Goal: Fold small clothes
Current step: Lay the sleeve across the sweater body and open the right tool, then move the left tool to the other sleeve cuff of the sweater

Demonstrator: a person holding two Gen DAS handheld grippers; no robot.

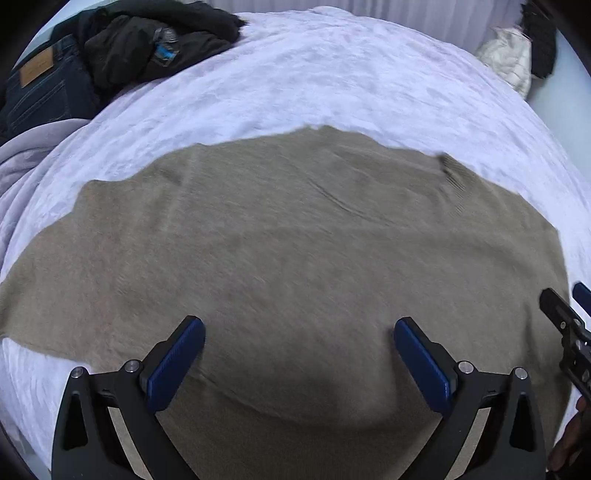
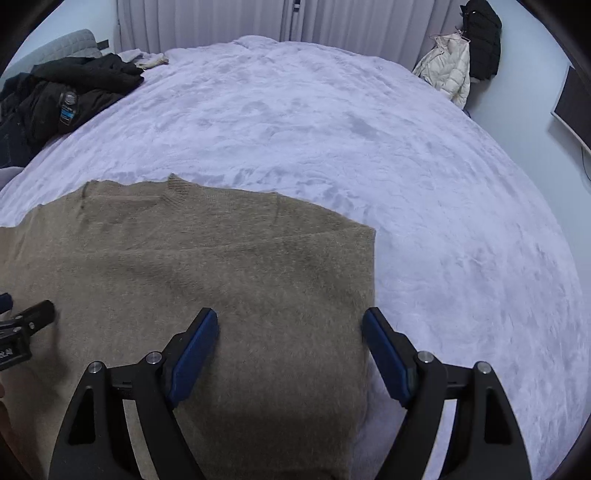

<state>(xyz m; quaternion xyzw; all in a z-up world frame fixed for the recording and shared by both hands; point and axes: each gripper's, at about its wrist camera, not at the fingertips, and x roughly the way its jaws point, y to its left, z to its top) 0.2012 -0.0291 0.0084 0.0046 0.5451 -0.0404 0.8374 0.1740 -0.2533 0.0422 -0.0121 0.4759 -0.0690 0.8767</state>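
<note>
A tan knit sweater (image 1: 288, 240) lies spread flat on a bed with a pale lilac fuzzy blanket (image 1: 332, 81). Its ribbed collar shows at the far side (image 2: 173, 194). My left gripper (image 1: 299, 332) is open and empty, hovering over the sweater's near part. My right gripper (image 2: 291, 325) is open and empty over the sweater's right edge (image 2: 371, 280), one finger over the knit and one over the blanket (image 2: 443, 184). The right gripper's tip shows at the far right of the left wrist view (image 1: 565, 317), and the left gripper's tip at the far left of the right wrist view (image 2: 26, 325).
A pile of dark clothes and jeans (image 1: 110, 51) lies at the bed's far left corner, also seen in the right wrist view (image 2: 59, 96). A cream puffer jacket (image 2: 447, 70) and a black coat (image 2: 484, 37) hang at the far right. Curtains (image 2: 221, 22) run behind the bed.
</note>
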